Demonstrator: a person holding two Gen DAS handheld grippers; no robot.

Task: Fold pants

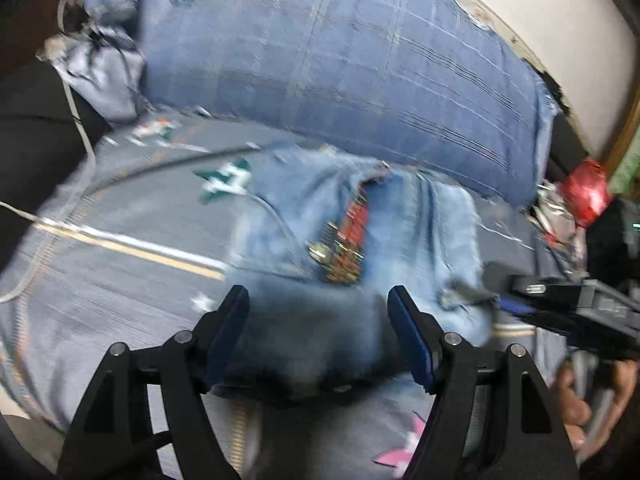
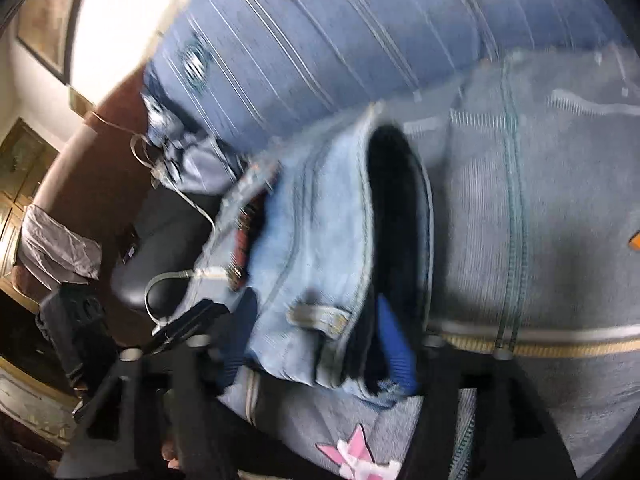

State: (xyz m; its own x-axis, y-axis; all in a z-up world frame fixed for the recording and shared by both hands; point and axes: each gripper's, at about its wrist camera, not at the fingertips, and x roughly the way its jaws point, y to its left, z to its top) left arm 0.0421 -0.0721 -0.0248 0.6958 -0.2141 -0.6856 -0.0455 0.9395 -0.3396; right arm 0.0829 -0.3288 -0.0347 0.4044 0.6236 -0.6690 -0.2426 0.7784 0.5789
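Denim pants (image 1: 360,220), bundled on the bed (image 1: 120,264), sit between the spread jaws of the left gripper (image 1: 318,312) and bulge between the right gripper (image 2: 316,336) jaws, grip unclear, so an uneven pull could undo the fold.

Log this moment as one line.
item: light-blue denim pants bunched on bedspread | left hand-held gripper: open | right hand-held gripper: around waistband

Faded denim pants (image 1: 400,220), soft and matt (metal button glinting), lie on woven cloth bedspread (image 1: 120,280).
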